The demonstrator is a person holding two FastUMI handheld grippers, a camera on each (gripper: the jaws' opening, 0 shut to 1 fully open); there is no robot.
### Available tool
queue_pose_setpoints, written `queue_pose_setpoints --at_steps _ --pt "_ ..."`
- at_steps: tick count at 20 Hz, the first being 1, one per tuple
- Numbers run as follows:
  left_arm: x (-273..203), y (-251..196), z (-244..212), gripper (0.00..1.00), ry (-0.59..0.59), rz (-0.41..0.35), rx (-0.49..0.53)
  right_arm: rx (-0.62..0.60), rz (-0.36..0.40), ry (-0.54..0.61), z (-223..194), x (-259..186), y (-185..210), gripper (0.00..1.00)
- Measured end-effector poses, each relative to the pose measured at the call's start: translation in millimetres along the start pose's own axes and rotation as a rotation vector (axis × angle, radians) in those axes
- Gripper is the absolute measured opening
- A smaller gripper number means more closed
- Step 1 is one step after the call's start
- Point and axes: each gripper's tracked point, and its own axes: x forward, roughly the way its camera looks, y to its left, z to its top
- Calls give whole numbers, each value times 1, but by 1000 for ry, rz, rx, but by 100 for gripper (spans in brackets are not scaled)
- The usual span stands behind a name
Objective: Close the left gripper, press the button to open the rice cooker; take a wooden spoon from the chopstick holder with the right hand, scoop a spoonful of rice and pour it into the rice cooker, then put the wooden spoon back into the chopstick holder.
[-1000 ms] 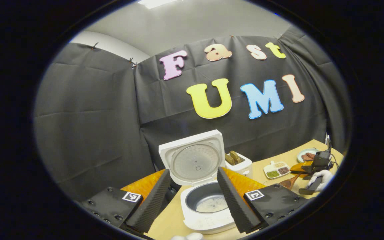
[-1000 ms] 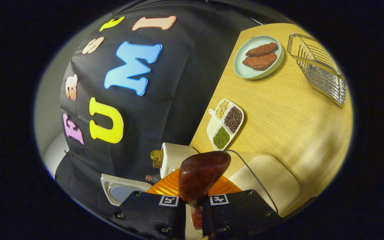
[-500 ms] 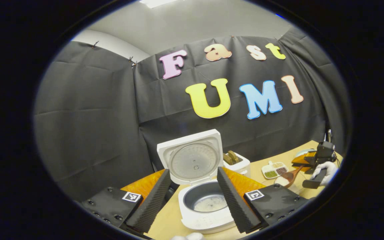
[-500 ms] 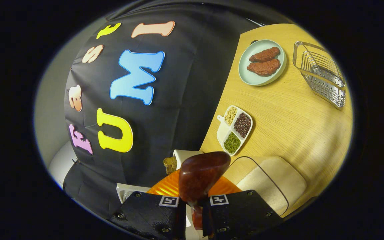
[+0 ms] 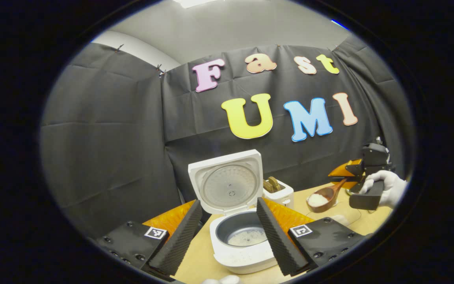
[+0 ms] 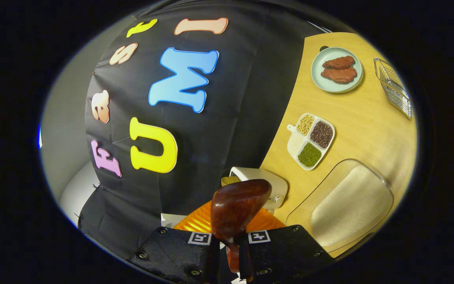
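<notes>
Since a second ago, your right gripper (image 5: 353, 177) has lifted the dark wooden spoon (image 5: 323, 196), now heaped with white rice, clear of the clear rice tray (image 6: 345, 205). Fingers clenched on its handle. Left gripper (image 5: 227, 232) idles, fingers released. White rice cooker (image 5: 242, 240), lid up, sits at the spoon's 8 o'clock. Carry level and slow; tip only once the bowl is over the grey pot.

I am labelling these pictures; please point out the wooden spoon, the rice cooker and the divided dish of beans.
wooden spoon (image 5: 321, 196): left gripper view, on its bowl holding rice.
rice cooker (image 5: 242, 258): left gripper view, on its white front wall.
divided dish of beans (image 6: 311, 141): right gripper view, on the ridge between compartments.
</notes>
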Motion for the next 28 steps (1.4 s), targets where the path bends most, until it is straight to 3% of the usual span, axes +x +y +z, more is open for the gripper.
queue_pose_setpoints --at_steps 2,3,4,8,15,17,19,21,25,28 --pt "-7 5 -3 95 1 11 -5 8 6 42 -24 11 13 19" --pt "-10 8 -5 99 1 18 -2 9 6 62 -38 18 19 19" --pt "-13 11 -7 95 -1 24 2 5 2 84 -51 23 23 19" --pt "-25 19 -18 99 9 47 11 -26 9 166 -107 49 41 19" --pt "-31 32 -32 98 42 92 -30 -53 -3 288 -191 83 41 19" --pt "-32 37 -35 95 48 104 -32 -69 -12 297 -199 90 35 19" --pt "-31 40 -39 99 56 113 -36 -114 -35 295 -201 93 26 19" --pt "-31 43 -43 95 66 123 -38 -177 -45 270 -197 96 20 19" --pt "-32 47 -55 99 93 135 -56 -339 -59 229 -194 101 14 19" --pt "-34 50 -60 99 101 143 -46 -527 -58 200 -195 103 12 19"
